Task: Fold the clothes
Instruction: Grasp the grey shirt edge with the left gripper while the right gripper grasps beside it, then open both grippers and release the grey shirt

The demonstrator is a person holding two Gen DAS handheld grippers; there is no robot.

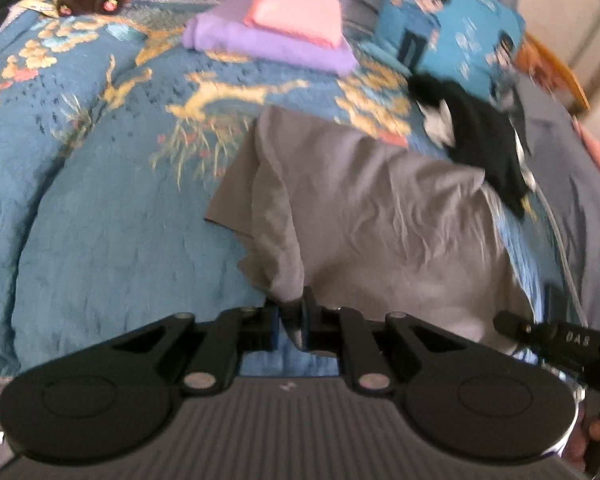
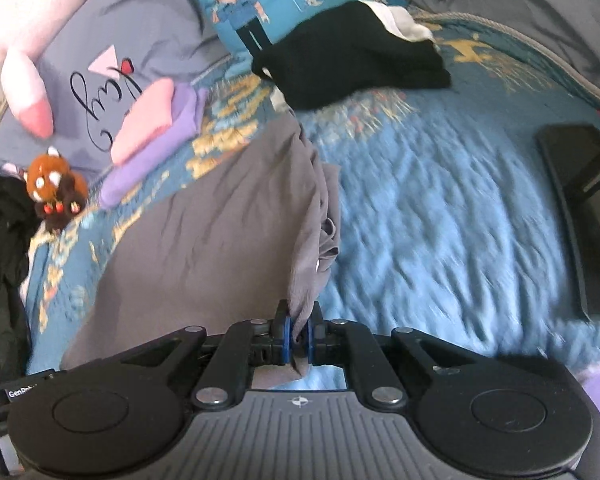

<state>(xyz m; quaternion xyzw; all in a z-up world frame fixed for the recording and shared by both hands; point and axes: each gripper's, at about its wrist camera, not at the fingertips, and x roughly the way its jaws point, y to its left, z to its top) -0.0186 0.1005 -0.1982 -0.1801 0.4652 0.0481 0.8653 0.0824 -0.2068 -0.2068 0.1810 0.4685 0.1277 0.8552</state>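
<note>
The soft, limp grey garment point(image 1: 364, 216) is pinched at its edge by both left tongs point(image 1: 291, 312) and right tongs point(image 2: 299, 330); it sags between them.

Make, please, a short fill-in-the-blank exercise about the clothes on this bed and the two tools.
1. Both tools are shut on the ____ garment.
2. The folded pink cloth lies on a folded ____ one.
3. The black garment lies partly on the ____ with the cartoon officer.

Missing words: grey; purple; pillow
</note>
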